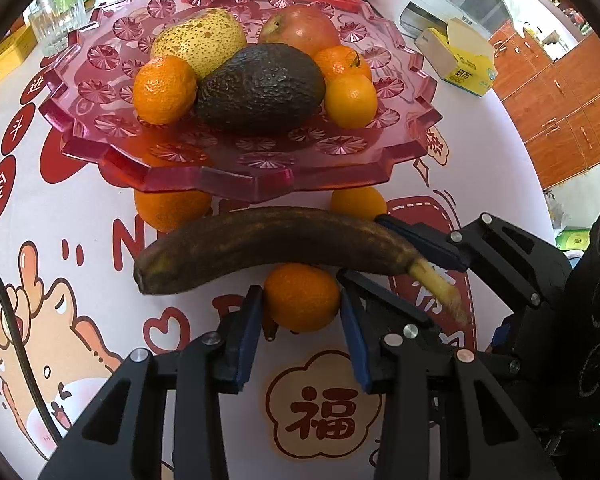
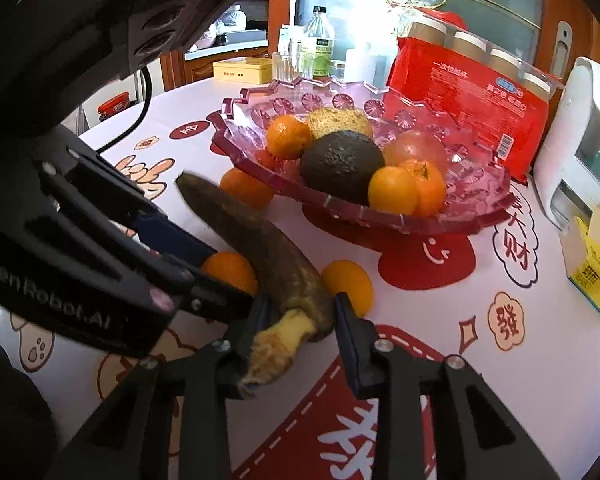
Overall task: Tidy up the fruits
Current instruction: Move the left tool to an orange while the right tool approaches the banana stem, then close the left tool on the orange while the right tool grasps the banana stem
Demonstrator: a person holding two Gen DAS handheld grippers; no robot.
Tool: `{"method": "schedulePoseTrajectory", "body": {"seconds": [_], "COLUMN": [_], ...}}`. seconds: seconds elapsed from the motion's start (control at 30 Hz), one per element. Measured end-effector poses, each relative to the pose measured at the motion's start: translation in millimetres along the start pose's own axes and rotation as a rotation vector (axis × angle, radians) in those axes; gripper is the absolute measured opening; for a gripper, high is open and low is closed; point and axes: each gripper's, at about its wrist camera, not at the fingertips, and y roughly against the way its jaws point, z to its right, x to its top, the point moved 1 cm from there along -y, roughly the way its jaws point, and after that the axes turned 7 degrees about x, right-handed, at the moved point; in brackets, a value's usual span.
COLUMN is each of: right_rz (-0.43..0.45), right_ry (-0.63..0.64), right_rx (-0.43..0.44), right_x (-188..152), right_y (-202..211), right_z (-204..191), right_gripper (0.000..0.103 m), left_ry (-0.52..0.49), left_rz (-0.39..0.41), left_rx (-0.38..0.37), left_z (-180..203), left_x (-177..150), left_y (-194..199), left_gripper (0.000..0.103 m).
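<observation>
A pink plastic fruit plate (image 1: 260, 172) (image 2: 480, 196) holds an avocado (image 1: 260, 86), a pear (image 1: 200, 40), an apple (image 1: 300, 26) and three tangerines. A brown overripe banana (image 1: 268, 246) (image 2: 268, 252) lies in front of it on the table. My left gripper (image 1: 302, 304) has its pads on both sides of a tangerine (image 1: 302, 298) (image 2: 230, 272) on the table. My right gripper (image 2: 300, 316) (image 1: 380, 248) is open around the banana's stem end. Two more tangerines (image 1: 172, 208) (image 1: 358, 202) lie by the plate's foot.
A red packet of cups (image 2: 472, 100), a yellow tissue box (image 1: 456, 60) (image 2: 592, 268), a white appliance (image 2: 580, 140), glasses and bottles (image 2: 316, 52) stand behind and beside the plate. The round table has a printed white cloth (image 1: 328, 404).
</observation>
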Motion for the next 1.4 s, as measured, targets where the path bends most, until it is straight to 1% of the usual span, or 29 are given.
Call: {"method": "schedulePoseTrajectory", "body": {"seconds": [0.23,0.4,0.53,0.7,0.87,1.17,1.4], "right_rz": [-0.001,0.015,0.043,0.062,0.086,0.095,0.095], "right_ry": [-0.001,-0.033,-0.087,-0.118,-0.133,-0.153,-0.113], "right_rx": [0.003,0.024,0.038,0.059,0.056,0.055,0.044], "right_x": [2,2,5,10,13,24,35], "right_y": [1,6,13,22,32,42,48], "right_z": [0,-1,0,-3,-6,-9,-17], "right_gripper": [0.032,0.03,0.03,0.029,0.028,0.027,0.027], "left_ry": [0.016,0.045,0.079,0.126,0.155,0.186,0.202], "left_rz": [-0.001,0.013,0.02,0.031,0.057,0.099,0.151], "left_rx": [-0.012,-0.012,-0.014,-0.003,0.013,0.015,0.03], "left_z": [-1,-7,-14,-30,-45,-63,-69], "left_x": [-3,-8,-18,-30,-35,-40,-35], "left_y": [2,8,17,28,39,60,75], "left_gripper": [0.036,0.036,0.036,0.036,0.036,0.036,0.036]}}
